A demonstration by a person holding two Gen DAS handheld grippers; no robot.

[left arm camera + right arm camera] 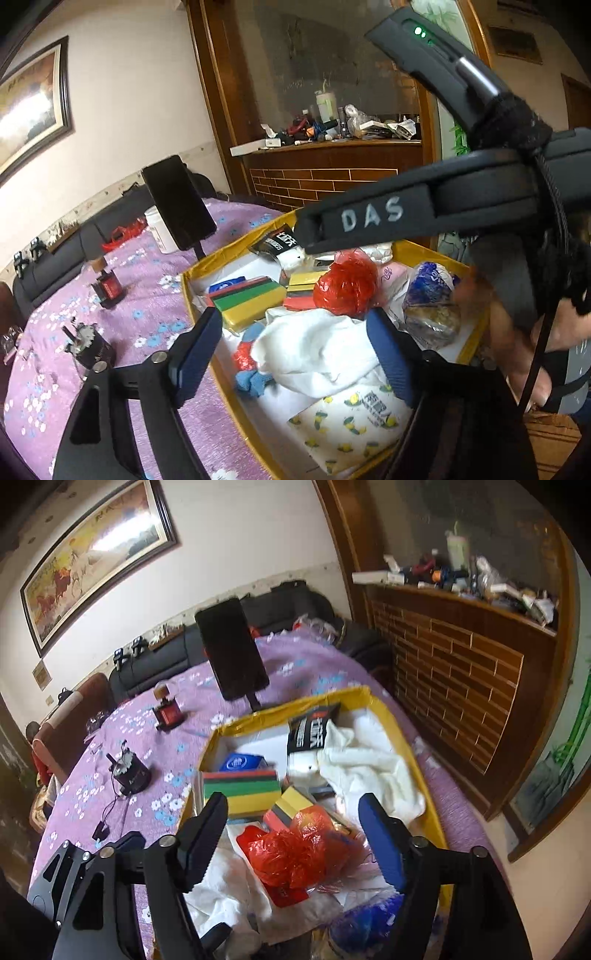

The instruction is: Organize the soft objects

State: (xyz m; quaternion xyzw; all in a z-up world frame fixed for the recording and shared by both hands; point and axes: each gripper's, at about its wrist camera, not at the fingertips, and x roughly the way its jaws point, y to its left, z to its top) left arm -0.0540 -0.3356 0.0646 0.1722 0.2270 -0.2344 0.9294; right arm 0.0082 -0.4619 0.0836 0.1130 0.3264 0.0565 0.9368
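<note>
Left wrist view: left gripper (pixel 291 345) hangs over the yellow box (pixel 190 295) on the purple flowered bedspread (pixel 122 280), fingers spread wide, nothing between them. Below the gap lies a crumpled white cloth (pixel 314 350), with a lemon-print tissue pack (pixel 351 417) nearer the camera and a small blue rag (pixel 255 382) beside it. A red plastic bag (pixel 345 284) sits further in, against the striped sponges (pixel 251 302). A bread bag (pixel 432 306) rests near the box's right wall.

Right wrist view: right gripper (pixel 295 840) is also wide open and empty, poised just above the red plastic bag (pixel 291 853), which lies on more white cloth (pixel 369 764). The sponges (pixel 240 788) sit beyond it.

Judgement: the step in hand looks like choosing a soft item to lift out. The cloth under the left tongs would handle best pinched at a raised fold, not flat. The red bag is slippery and crinkled; closing on its bunched middle should hold better than on an edge. The two tools are close, the right one crossing the left camera's view, so one should move at a time.

Hard to make out: the box's near corner is cut off behind both grippers; what lies beneath the cloth is hidden; the dark packet (pixel 314 727) at the far wall has print too blurred to read. A phone on a stand (pixel 231 650) blocks part of the bedspread behind.
</note>
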